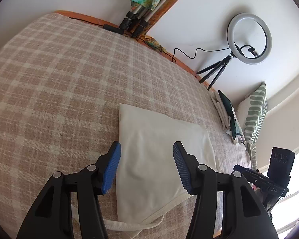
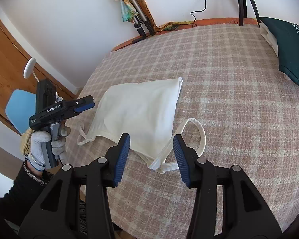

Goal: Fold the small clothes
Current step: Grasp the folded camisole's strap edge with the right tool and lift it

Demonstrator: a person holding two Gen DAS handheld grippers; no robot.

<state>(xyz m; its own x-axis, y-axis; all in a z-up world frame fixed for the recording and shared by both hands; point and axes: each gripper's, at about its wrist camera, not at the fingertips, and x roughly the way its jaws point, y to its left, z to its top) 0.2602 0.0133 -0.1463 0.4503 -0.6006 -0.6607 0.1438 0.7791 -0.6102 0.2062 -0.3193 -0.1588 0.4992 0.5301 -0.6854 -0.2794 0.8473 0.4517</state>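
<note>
Cream-white camisole (image 2: 137, 115), one garment, lies folded flat on a bed covered by a beige-and-white plaid blanket (image 2: 229, 91). It rests near the bed's near edge, and two thin straps (image 2: 197, 139) trail loose from its near end onto the blanket, one looping to the right, one curling out to the left.

Two handheld grippers are in view, each with black arms and blue ribbed pads. The right gripper (image 2: 151, 155) hovers over the camisole's near corner with its jaws apart; fabric and strap show between the pads, but neither pad presses on them. The left gripper (image 1: 147, 167) is likewise parted above the folded cloth, gripping nothing. In the right wrist view it (image 2: 85, 106) appears at the left, held by a gloved hand (image 2: 43, 145) with a dark sleeve behind it.

At the far right of the bed sits one stack of folded clothes (image 1: 228, 117), a dark teal item on top (how many pieces lie beneath cannot be counted). One green-and-white striped pillow (image 1: 255, 109) leans behind the stack.

One ring light (image 1: 249, 38) stands on a small tripod at the far edge, its cable trailing along the wall. A bundle of folded tripod legs (image 1: 137, 20) leans in the far corner, its top cut off. A wooden door (image 2: 4, 59) and one blue chair (image 2: 20, 109) show at the left, partly hidden.
</note>
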